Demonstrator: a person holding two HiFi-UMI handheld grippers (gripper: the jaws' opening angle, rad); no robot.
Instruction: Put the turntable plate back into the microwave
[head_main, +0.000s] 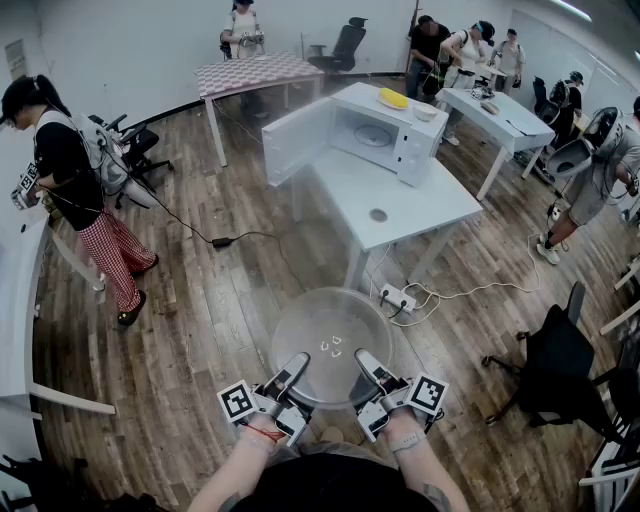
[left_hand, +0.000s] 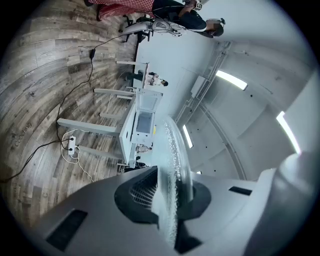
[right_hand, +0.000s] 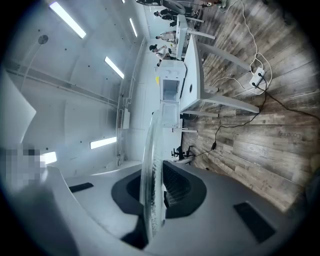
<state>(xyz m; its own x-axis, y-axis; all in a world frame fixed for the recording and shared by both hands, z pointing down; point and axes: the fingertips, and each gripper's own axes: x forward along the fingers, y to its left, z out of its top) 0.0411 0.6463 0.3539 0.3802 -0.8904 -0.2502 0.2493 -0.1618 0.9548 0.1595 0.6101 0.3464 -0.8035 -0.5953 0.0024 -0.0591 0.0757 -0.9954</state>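
Clear glass plate carried roughly level over the floor, well apart from the microwave it belongs in. The left tool and right tool each pinch the near rim, side by side, so most of the disc hangs out ahead of them. In the left gripper view the left tool has its jaws closed down onto the plate edge, with the ridged pads on either face; the right gripper view shows the right tool clamped the same way on the plate. Handling, as a judgement: the plate is rigid and probably fairly heavy for such a thin grip, smooth enough to slide between the pads, and breakable if it is dropped or knocked on the cavity mouth. With both holds on one side it will tend to droop at the far edge; a hold on opposite rims would carry it better. The microwave stands at the far end of a white surface, its door swung wide to the left, and a ring lies on the cavity floor. A small round piece rests on the surface in front. A power strip and loose cables lie on the wood floor along the approach, and a black chair stands to the right. Several people work at other tables around the room.
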